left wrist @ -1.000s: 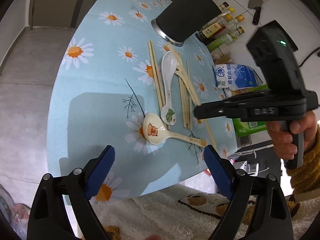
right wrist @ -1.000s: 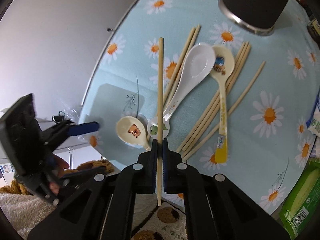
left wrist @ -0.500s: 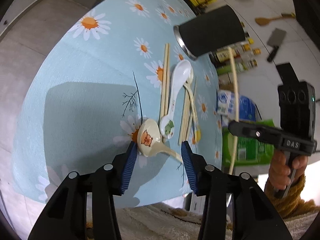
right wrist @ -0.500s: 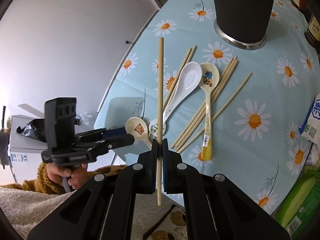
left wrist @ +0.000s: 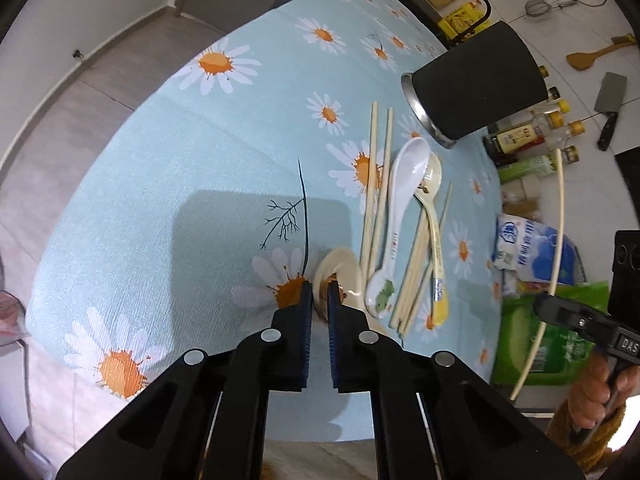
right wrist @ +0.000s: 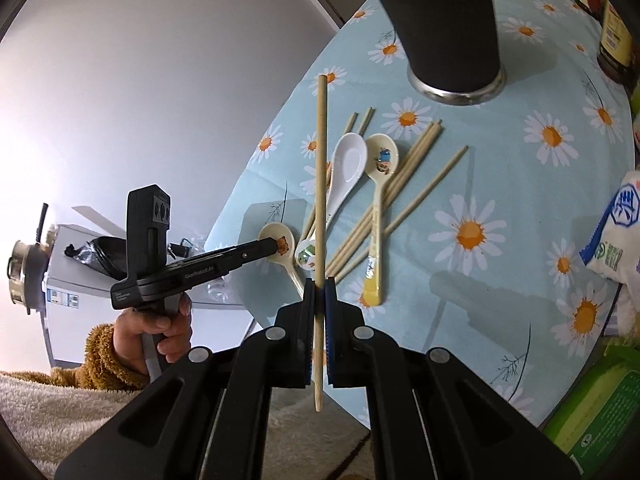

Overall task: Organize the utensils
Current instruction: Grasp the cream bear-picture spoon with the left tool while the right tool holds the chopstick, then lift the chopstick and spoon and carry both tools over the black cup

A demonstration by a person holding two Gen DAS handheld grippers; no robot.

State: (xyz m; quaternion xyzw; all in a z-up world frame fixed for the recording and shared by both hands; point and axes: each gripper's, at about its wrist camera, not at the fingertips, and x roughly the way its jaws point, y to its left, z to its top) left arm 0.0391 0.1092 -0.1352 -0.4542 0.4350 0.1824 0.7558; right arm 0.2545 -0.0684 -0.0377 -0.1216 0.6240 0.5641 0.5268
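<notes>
My left gripper [left wrist: 318, 294] is shut on the bowl of a cream spoon with a bear picture [left wrist: 340, 276] that lies on the daisy tablecloth; it also shows in the right wrist view [right wrist: 280, 242]. My right gripper [right wrist: 319, 286] is shut on one wooden chopstick [right wrist: 320, 184] and holds it above the table, seen as a pale curved stick in the left wrist view [left wrist: 554, 264]. A white spoon [left wrist: 394, 224], a yellow-handled spoon [left wrist: 434, 240] and several chopsticks [left wrist: 374, 188] lie beside a tall black holder [left wrist: 476, 84].
Bottles [left wrist: 528, 136] stand behind the holder. A blue-white bag [left wrist: 532, 256] and a green package [left wrist: 552, 340] lie at the table's right side. A cleaver [left wrist: 610, 108] and a wooden spatula [left wrist: 596, 56] hang on the wall. The table edge is close to me.
My left gripper moved forward and closed from wide open onto the bear spoon's bowl. My right gripper lifted the chopstick higher and nearer the black holder.
</notes>
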